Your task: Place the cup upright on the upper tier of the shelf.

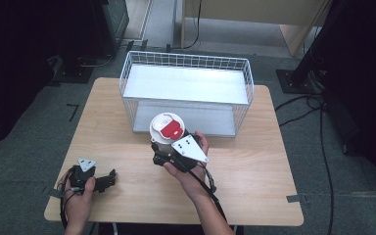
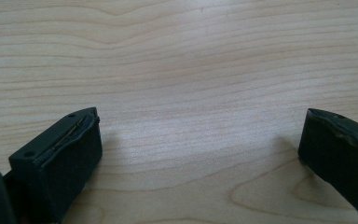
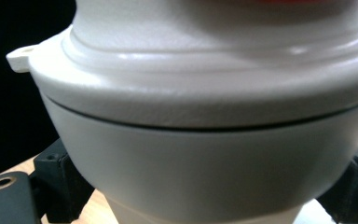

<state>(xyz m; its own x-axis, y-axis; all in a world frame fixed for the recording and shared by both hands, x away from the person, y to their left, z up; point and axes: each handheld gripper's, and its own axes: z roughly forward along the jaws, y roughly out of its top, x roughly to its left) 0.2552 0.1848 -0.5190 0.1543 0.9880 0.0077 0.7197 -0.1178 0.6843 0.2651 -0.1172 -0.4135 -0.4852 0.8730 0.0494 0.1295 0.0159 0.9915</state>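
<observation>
Slippage is the risk: right gripper point(image 1: 162, 149) pinches the rounded white pot point(image 1: 167, 128) low, at six o'clock of the wire basket point(image 1: 127, 78). Left gripper point(image 2: 200, 154) rests spread on the table point(image 2: 177, 56).

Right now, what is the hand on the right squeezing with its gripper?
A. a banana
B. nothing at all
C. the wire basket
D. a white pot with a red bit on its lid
D: the right gripper has its jaws closed around the white pot.
</observation>
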